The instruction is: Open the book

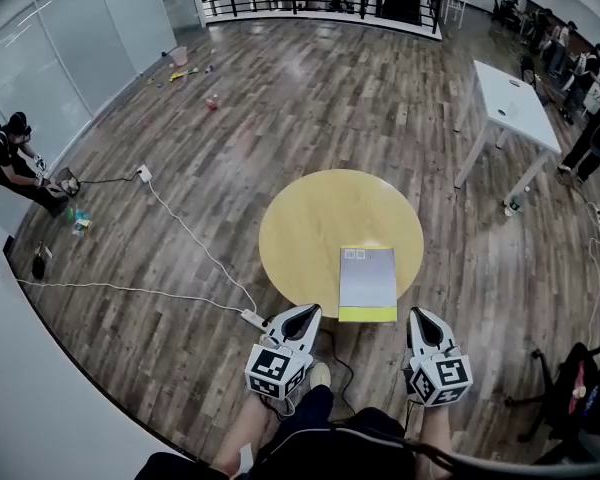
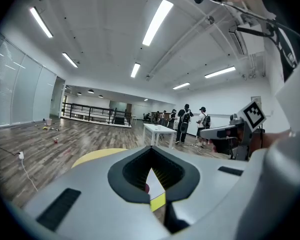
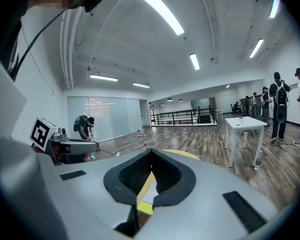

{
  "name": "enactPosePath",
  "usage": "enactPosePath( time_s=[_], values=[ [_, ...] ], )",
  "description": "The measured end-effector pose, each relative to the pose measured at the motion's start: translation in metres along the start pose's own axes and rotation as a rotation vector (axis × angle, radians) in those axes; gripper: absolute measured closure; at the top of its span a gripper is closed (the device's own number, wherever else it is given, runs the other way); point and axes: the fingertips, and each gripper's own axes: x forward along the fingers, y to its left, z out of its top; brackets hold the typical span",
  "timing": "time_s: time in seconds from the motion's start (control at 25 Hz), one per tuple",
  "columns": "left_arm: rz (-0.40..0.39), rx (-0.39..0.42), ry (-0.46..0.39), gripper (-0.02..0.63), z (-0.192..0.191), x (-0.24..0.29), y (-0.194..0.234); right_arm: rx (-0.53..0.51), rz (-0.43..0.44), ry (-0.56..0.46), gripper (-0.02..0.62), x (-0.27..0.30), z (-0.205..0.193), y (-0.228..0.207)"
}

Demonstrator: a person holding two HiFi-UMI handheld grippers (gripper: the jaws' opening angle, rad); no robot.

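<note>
The book [image 1: 368, 280] lies closed on the round yellow table [image 1: 310, 218], at its near edge right of centre, with a grey cover and a yellow strip along the near side. Both grippers hover short of the table and touch nothing. My left gripper [image 1: 310, 310] is shut, its tips just left of the book's near corner. My right gripper [image 1: 418, 313] is shut too, just right of the book. In the left gripper view the closed jaws [image 2: 151, 148] frame a sliver of the book [image 2: 156, 186]. The right gripper view shows its jaws [image 3: 151, 151] closed, with the table [image 3: 185, 155] beyond.
A power strip [image 1: 252, 318] with a white cable lies on the wooden floor left of the table. A white table [image 1: 515, 103] stands at the far right with people [image 1: 580, 68] beside it. A person [image 1: 15, 163] crouches far left. A black chair [image 1: 570, 388] stands at the near right.
</note>
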Motion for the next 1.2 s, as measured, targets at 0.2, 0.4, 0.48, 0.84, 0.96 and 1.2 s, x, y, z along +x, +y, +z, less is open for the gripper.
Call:
enactPosePath(
  time_s=[0.2, 0.4, 0.48, 0.84, 0.96, 1.2],
  values=[
    [-0.045, -0.002, 0.023, 0.607, 0.002, 0.026, 0.006, 0.005, -0.026, 0.009, 0.592, 0.019, 0.007, -0.013],
    [-0.039, -0.012, 0.042, 0.607, -0.002, 0.048, 0.009, 0.019, -0.021, 0.021, 0.592, 0.035, 0.005, -0.03],
    [-0.037, -0.019, 0.048, 0.607, -0.003, 0.053, 0.007, 0.024, -0.018, 0.027, 0.592, 0.037, 0.003, -0.036],
    [-0.029, -0.053, 0.136, 0.607, -0.045, 0.065, -0.004, 0.081, -0.009, 0.104, 0.592, 0.043, -0.037, -0.055],
    [-0.034, -0.079, 0.174, 0.607, -0.069, 0.07, -0.009, 0.106, -0.005, 0.147, 0.592, 0.045, -0.062, -0.059],
    [-0.042, -0.116, 0.262, 0.607, -0.123, 0.079, -0.014, 0.14, 0.012, 0.25, 0.592, 0.052, -0.122, -0.065]
  ],
)
